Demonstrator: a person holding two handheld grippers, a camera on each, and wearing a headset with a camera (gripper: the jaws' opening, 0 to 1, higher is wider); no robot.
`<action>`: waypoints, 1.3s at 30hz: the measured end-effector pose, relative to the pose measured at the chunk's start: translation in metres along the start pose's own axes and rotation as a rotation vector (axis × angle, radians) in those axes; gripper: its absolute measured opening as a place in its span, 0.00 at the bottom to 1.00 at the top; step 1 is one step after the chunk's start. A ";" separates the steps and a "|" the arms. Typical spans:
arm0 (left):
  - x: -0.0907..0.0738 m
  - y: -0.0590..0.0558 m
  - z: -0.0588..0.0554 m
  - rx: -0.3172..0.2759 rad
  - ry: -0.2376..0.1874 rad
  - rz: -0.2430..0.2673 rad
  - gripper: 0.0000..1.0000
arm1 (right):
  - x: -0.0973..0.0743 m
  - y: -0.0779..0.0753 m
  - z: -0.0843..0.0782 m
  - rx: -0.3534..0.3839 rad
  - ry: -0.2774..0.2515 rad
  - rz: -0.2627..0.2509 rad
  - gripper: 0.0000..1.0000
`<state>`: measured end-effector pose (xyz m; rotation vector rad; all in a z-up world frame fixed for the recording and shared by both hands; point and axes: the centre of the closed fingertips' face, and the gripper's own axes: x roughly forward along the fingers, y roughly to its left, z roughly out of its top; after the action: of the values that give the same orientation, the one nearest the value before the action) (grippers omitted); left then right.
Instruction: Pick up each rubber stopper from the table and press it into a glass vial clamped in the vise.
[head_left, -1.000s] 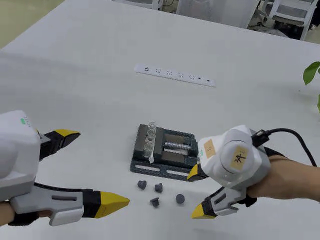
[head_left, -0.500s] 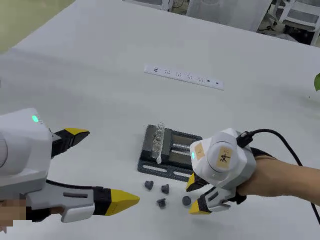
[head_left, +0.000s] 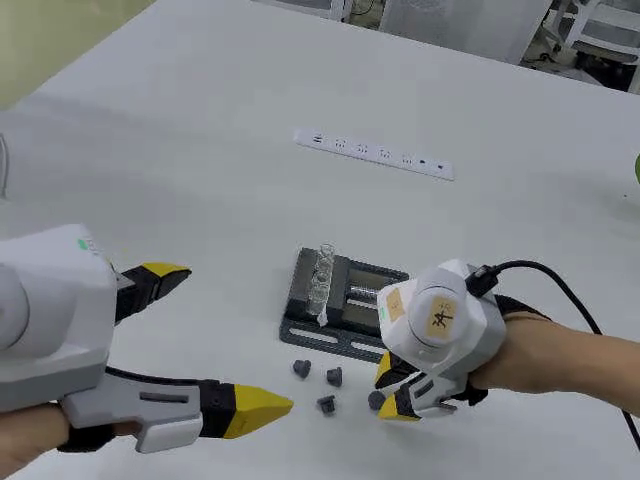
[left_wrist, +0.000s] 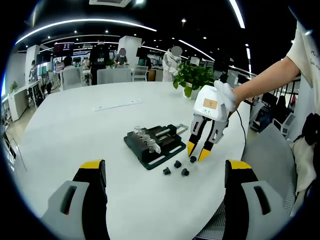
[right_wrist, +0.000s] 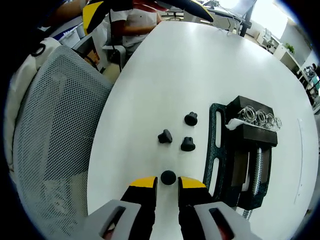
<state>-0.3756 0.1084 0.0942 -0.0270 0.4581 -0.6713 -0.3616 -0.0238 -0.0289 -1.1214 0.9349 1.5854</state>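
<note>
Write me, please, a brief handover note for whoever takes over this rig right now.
Left gripper: open wide, empty, above the near side of the table.
Right gripper: open, jaws low on either side of one stopper that lies on the table; not lifted.
Three other stoppers lie loose beside the vise.
Vials: a row clamped in the vise, mouths open.
Done: nothing stoppered yet.
Left: grip this stopper, press it into a vial, then repeat for the other three.

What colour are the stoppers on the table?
Dark grey, almost black. The stoppers show best in the right gripper view.
</note>
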 end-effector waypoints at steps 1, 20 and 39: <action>0.000 0.000 0.000 0.000 0.000 0.000 0.99 | 0.000 0.000 0.000 -0.002 0.001 -0.001 0.13; -0.001 0.001 -0.002 -0.020 -0.006 -0.001 0.98 | 0.000 -0.001 0.002 0.000 0.003 -0.006 0.08; 0.001 -0.002 -0.009 -0.004 0.021 -0.017 0.99 | -0.049 -0.036 0.018 0.158 -0.115 0.000 0.07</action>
<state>-0.3798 0.1069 0.0862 -0.0274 0.4801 -0.6881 -0.3244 -0.0105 0.0209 -0.9111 0.9647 1.5312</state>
